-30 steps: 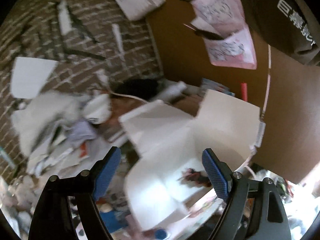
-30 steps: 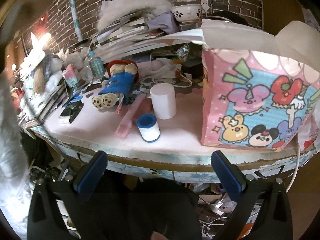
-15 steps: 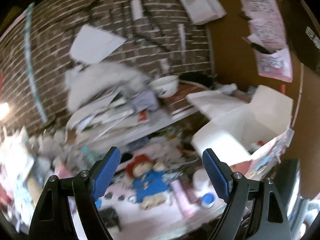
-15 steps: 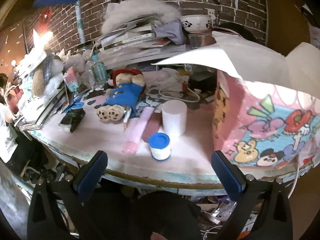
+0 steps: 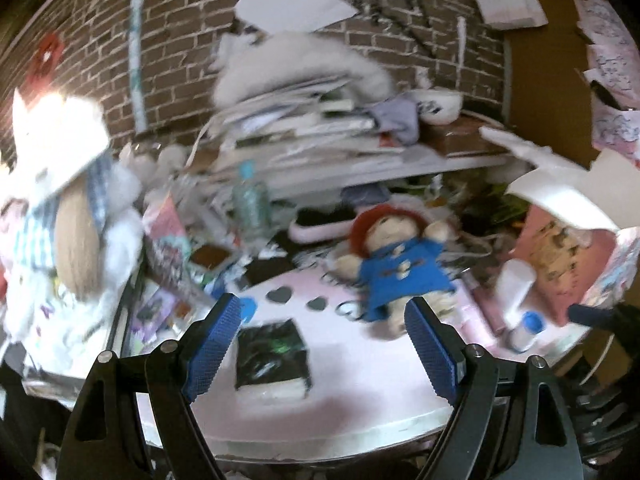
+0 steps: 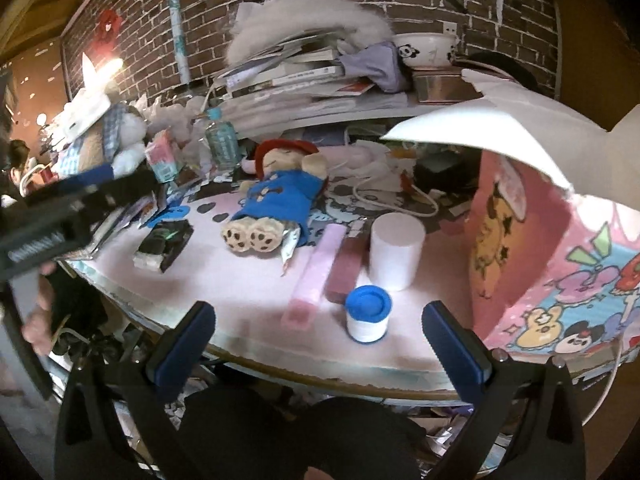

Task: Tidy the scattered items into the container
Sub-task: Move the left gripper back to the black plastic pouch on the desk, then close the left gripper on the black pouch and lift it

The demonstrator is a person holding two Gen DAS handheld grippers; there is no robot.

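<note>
Now the left gripper (image 5: 324, 344) hangs above the near part of the pink table (image 5: 348, 396), jaws spread wide with nothing between them. Directly beyond its fingertips lies the dark boxed item (image 5: 273, 354), flat on the pink surface, and that looks like the pickup in hand. The right gripper (image 6: 316, 344) hovers off the table's front edge, jaws likewise spread and empty.

The container is the cartoon-printed pink box (image 6: 560, 272), standing open with its white flaps (image 6: 492, 128) raised. Taking that box as the landmark: just beside its near corner stand the blue-capped white jar (image 6: 367, 314) and a white cylinder (image 6: 396, 250), with a light pink case (image 6: 316, 276) and a darker pink one (image 6: 347, 270) lying side by side next to them. Farther from it sprawls the teddy bear in blue coat and red hat (image 6: 276, 200), and the dark boxed item is farthest, well apart from it.

To do this grab well, the left jaws should probably straddle the item's narrower sides, squared to its edges, and settle low before closing, since it lies flat and could skid on the smooth top. The view is motion-blurred, so slowing first seems wise. The drooping flap over the box mouth may catch anything carried in too low.
</note>
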